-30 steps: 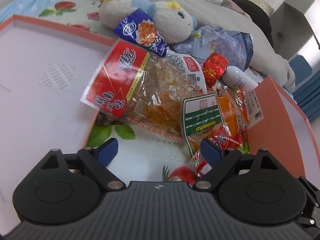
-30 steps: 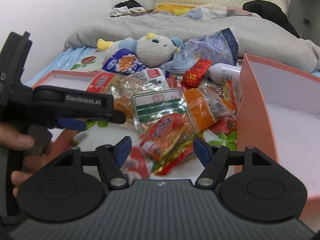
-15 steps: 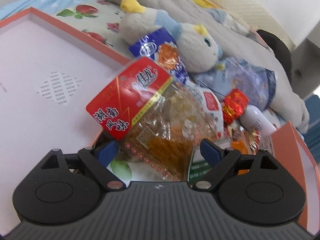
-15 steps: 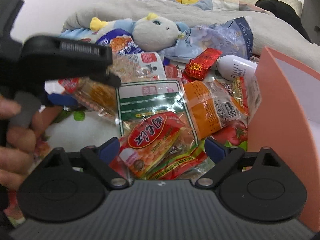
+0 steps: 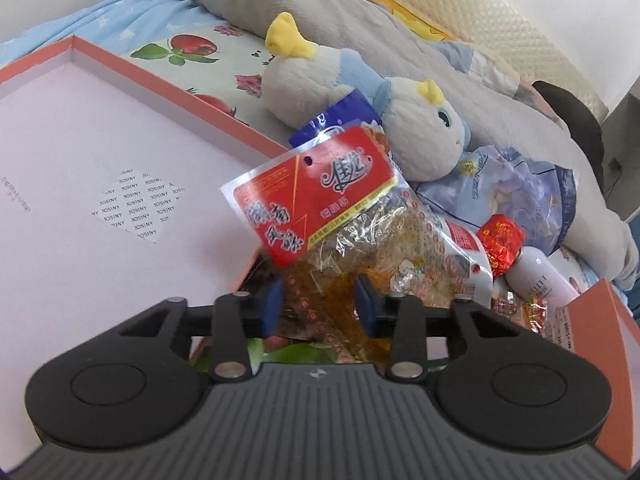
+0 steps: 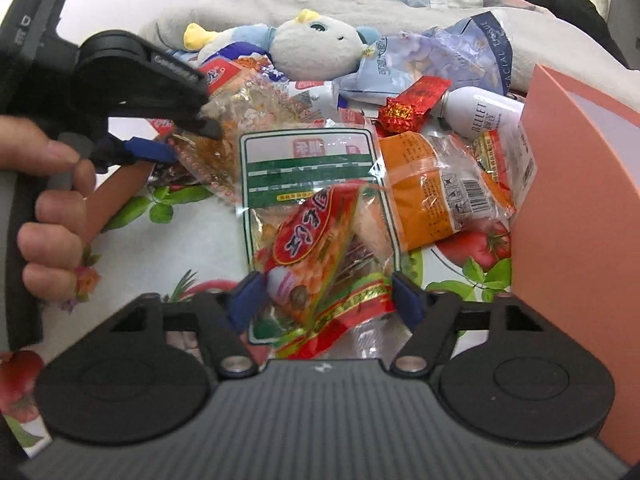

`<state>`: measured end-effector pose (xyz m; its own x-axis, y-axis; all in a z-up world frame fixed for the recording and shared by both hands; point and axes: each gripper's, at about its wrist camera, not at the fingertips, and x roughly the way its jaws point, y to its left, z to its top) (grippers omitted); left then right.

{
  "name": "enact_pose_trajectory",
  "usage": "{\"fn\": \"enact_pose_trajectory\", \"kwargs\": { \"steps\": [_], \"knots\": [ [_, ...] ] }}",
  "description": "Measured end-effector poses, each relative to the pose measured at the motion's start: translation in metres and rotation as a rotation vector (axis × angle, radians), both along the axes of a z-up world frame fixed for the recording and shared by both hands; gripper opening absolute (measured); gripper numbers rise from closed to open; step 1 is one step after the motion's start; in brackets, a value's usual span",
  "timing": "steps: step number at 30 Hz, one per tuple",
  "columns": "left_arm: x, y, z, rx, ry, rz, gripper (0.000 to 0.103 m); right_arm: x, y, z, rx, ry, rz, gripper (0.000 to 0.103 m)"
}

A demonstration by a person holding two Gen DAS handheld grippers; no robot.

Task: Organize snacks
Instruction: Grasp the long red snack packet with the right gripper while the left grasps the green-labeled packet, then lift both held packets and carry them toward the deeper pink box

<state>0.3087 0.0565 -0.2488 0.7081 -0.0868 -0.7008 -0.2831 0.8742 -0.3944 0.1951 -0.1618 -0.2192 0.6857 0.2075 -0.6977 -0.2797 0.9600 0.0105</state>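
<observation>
A clear bag with a red label (image 5: 320, 192) stands tilted up beside the pile of snacks. My left gripper (image 5: 319, 306) is closing, and its blue pads press the bag's lower part. From the right wrist, the left gripper (image 6: 188, 142) shows pinching that bag (image 6: 256, 100), a person's hand on its handle. My right gripper (image 6: 326, 300) is closing too, its pads squeezing a red snack packet (image 6: 316, 232) that has buckled into a ridge. Under it lies a green-label bag (image 6: 308, 160).
An orange box with a pale lining (image 5: 180, 96) lies open to the left, and a second orange box (image 6: 560, 200) stands to the right. Behind the pile are a plush toy (image 6: 316, 44), a tissue pack (image 6: 440, 56), a white bottle (image 6: 480, 112), a red foil packet (image 6: 416, 100) and an orange packet (image 6: 432, 192).
The left jaws went from wide to narrow around the red-label bag, whose label end now stands higher. The right gripper sank onto the red packet, and its jaws widened, then narrowed, buckling it.
</observation>
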Motion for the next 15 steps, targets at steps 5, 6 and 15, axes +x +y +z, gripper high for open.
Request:
{"fn": "enact_pose_trajectory", "kwargs": {
  "steps": [5,6,15],
  "knots": [
    [-0.011,0.001,0.008,0.007,-0.007,-0.021,0.007,-0.004,-0.006,0.007,0.016,-0.007,-0.027,0.028],
    [-0.014,0.001,0.009,0.006,-0.008,-0.03,0.006,-0.006,-0.007,0.008,0.019,-0.006,-0.029,0.024],
    [-0.048,0.0,0.024,0.006,-0.008,-0.098,0.003,-0.024,-0.007,0.021,0.032,-0.01,-0.042,0.01]
  ]
}}
